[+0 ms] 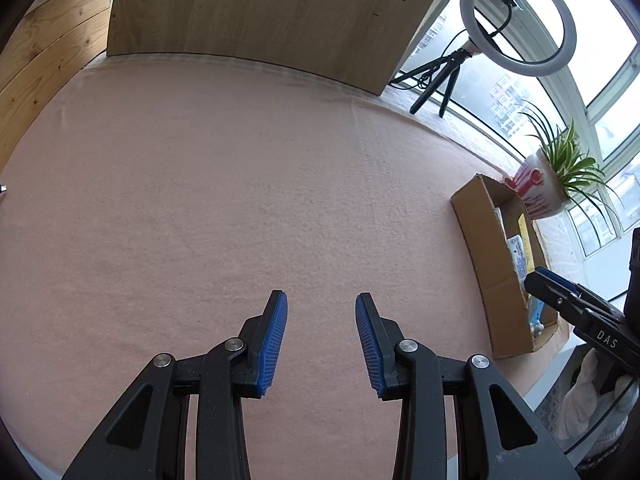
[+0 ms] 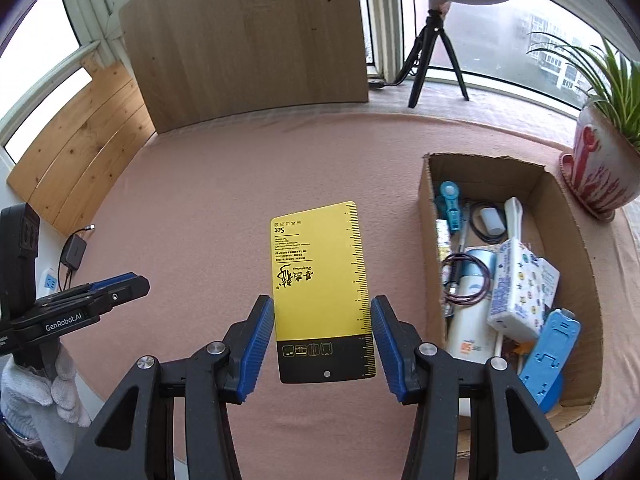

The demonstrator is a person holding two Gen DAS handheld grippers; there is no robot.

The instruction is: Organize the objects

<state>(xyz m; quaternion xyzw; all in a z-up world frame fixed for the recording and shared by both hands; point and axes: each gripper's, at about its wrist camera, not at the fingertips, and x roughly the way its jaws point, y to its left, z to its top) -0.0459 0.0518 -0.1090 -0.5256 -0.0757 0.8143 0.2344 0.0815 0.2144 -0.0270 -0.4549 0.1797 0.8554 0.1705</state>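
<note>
The right gripper (image 2: 323, 344) pinches a flat yellow-and-black card with a printed ruler edge (image 2: 320, 276) by its two long sides, blue ribbed pads pressed against it, the card standing out toward twelve o'clock above the pink felt-covered table (image 2: 208, 200). At three o'clock from the card sits an open brown cardboard box (image 2: 426, 196) holding a white patterned tissue pack (image 2: 520, 284), a blue plastic stand (image 2: 550, 356), a white bottle (image 2: 470, 320) and a coiled cable. The left gripper (image 1: 321, 340) hangs over bare felt with its jaws spread and nothing between them. A white-gloved hand (image 2: 36, 392) grips its handle at nine o'clock in the right wrist view. A potted green plant (image 2: 600, 172) stands at one o'clock beyond the box.
</note>
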